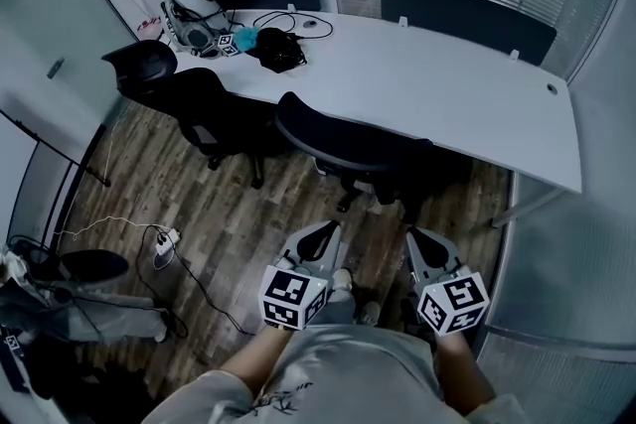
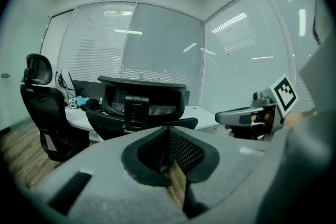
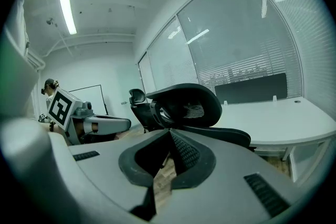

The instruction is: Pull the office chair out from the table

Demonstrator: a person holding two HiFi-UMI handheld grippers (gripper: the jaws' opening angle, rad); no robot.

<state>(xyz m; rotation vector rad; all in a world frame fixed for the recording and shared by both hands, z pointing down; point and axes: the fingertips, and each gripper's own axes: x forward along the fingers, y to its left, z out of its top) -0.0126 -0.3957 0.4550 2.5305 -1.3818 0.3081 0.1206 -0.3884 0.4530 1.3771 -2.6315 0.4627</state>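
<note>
office chair (image 1: pixel 348 146) at table (image 1: pixel 447 84), perhaps headset (image 1: pixel 194 20) atop

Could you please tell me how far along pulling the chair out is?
Done: nothing visible; the chair sits close against the table. In hand: the left gripper and right gripper, both shut and empty, point at its backrest without touching it. Left: grip the backrest and pull the chair clear of the table.

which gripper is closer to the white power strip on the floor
Left. In the head view the left gripper sits to the right of the power strip; the right gripper is farther right, beyond the left one.
</note>
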